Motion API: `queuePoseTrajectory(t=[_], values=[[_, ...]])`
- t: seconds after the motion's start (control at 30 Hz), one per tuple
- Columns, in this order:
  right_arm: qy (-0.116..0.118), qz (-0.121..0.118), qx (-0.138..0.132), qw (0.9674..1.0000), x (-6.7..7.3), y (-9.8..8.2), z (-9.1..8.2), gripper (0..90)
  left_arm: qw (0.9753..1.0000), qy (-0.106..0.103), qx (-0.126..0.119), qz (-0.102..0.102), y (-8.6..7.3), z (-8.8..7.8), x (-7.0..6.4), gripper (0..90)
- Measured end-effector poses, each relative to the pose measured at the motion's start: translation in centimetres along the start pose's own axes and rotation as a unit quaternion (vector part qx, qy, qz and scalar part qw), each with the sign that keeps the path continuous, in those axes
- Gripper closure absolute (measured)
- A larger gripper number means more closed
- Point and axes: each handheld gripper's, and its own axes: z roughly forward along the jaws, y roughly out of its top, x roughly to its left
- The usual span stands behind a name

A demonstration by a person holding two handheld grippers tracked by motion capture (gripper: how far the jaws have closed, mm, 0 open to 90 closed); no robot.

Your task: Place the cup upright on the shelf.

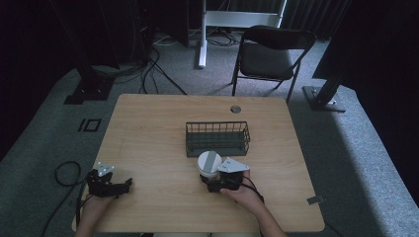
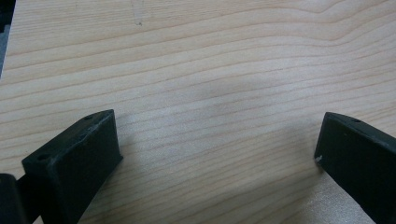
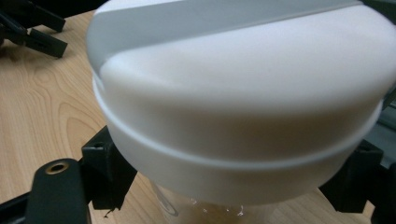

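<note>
A jar with a wide white lid (image 1: 209, 162) crossed by a grey stripe stands near the table's middle, just in front of a dark wire basket (image 1: 217, 124). My right gripper (image 1: 212, 180) is shut on the jar's clear body below the lid; in the right gripper view the lid (image 3: 243, 93) looms large, and the black jaws press the body from both sides around my right gripper's midpoint (image 3: 229, 189). My left gripper (image 1: 124, 185) rests at the front left of the table, open. Its jaws stand wide apart over bare wood, the left gripper (image 2: 217, 140) holding nothing.
The wooden table (image 1: 148, 143) has a round cable hole (image 1: 235, 109) at the back. A black folding chair (image 1: 269, 54) stands behind the table on grey carpet. Cables (image 1: 66, 173) trail off the left edge. Dark stands flank both sides.
</note>
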Motion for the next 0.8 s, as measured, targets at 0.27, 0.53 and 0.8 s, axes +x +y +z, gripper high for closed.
queuePoseTrajectory(t=[0.27, 0.53, 0.8], values=[[0.007, -0.005, -0.008, 0.9999, 0.1, 1.1, -0.5, 18.4, 1.0, 0.0, 0.0, 0.0, 0.0, 0.0, 0.0, 0.2], [0.015, -0.004, -0.015, 0.9998, 0.2, 2.5, -1.1, 18.4, 1.0, 0.0, 0.0, 0.0, 0.0, 0.0, 0.0, 0.2], [0.004, -0.011, -0.033, 0.9994, -0.1, 4.5, -1.7, 18.4, 1.0, 0.0, 0.0, 0.0, 0.0, 0.0, 0.0, 0.2]])
